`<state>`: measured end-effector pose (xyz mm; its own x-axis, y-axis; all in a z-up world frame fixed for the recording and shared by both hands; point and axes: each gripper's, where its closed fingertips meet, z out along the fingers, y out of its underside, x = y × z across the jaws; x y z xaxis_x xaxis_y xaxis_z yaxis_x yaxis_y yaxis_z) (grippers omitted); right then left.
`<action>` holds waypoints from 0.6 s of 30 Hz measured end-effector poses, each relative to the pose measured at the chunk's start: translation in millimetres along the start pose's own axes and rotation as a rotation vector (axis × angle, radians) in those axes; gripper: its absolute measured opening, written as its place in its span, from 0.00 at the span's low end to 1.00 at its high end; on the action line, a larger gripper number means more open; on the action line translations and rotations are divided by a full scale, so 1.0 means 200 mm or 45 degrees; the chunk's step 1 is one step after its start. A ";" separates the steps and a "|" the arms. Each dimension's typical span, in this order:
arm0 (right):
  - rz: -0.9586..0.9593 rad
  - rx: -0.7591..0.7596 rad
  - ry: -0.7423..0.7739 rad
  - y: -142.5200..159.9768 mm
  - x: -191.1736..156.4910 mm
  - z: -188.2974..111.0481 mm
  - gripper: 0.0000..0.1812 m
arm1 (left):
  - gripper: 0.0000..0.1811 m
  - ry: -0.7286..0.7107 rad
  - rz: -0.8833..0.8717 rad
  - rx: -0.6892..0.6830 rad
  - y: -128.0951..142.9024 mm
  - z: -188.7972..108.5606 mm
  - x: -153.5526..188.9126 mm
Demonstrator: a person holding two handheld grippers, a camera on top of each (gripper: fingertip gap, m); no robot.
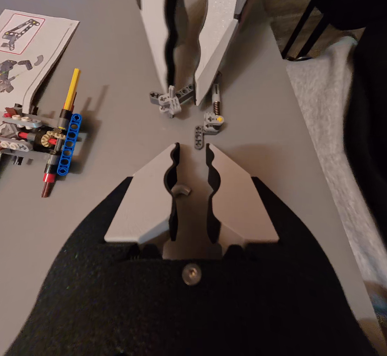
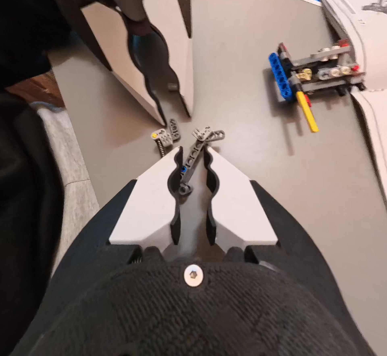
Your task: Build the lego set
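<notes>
A long dark grey beam (image 2: 191,162) with a blue pin (image 2: 183,169) and a light grey cross connector (image 2: 201,133) lies on the grey table between the fingers of my right gripper (image 2: 193,149). That gripper is open, and the beam rests near its left finger. The same assembly shows in the left wrist view (image 1: 170,102). My left gripper (image 1: 192,146) is open and empty. It faces the right one, just short of a dark grey L-beam (image 1: 198,139). A spring shock absorber (image 1: 216,101) with a grey connector (image 1: 214,120) lies beside it.
A partly built model with a blue beam and yellow axle (image 1: 62,138) (image 2: 310,73) sits by the open instruction booklet (image 1: 31,42) (image 2: 356,17). A small curved grey piece (image 1: 181,190) lies between my left fingers. The table edge (image 1: 314,136) runs close on the right. Some 4 centimetres of space lies between my two pairs of fingers. The small curved grey piece (image 1: 181,190) lies around 4 centimetres away from my left fingertips. The right camera catches it too, in the right wrist view (image 2: 176,86).
</notes>
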<state>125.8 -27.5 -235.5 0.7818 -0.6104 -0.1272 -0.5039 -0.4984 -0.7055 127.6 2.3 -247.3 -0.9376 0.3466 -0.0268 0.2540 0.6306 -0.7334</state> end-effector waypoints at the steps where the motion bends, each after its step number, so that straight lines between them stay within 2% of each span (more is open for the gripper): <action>1: -0.017 -0.003 -0.028 0.00 -0.02 0.01 0.07 | 0.10 -0.004 0.003 -0.007 0.00 0.01 0.00; 3: -0.095 0.014 -0.064 0.00 -0.04 0.01 0.05 | 0.06 -0.002 0.002 -0.012 0.00 0.02 0.01; 7: -0.238 0.060 -0.117 -0.01 -0.07 0.00 0.05 | 0.07 0.004 -0.038 0.003 -0.01 0.03 0.01; 11: -0.217 0.151 -0.228 -0.05 -0.07 -0.03 0.05 | 0.07 0.009 -0.066 0.007 -0.02 0.04 0.02; 18: -0.101 0.125 -0.281 -0.02 -0.05 -0.01 0.04 | 0.08 -0.013 -0.109 -0.002 -0.02 0.04 0.01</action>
<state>119.6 -20.9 -231.5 0.8840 -0.4174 -0.2105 -0.4083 -0.4702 -0.7824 122.8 -5.5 -250.0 -0.9584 0.2840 0.0288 0.1732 0.6588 -0.7321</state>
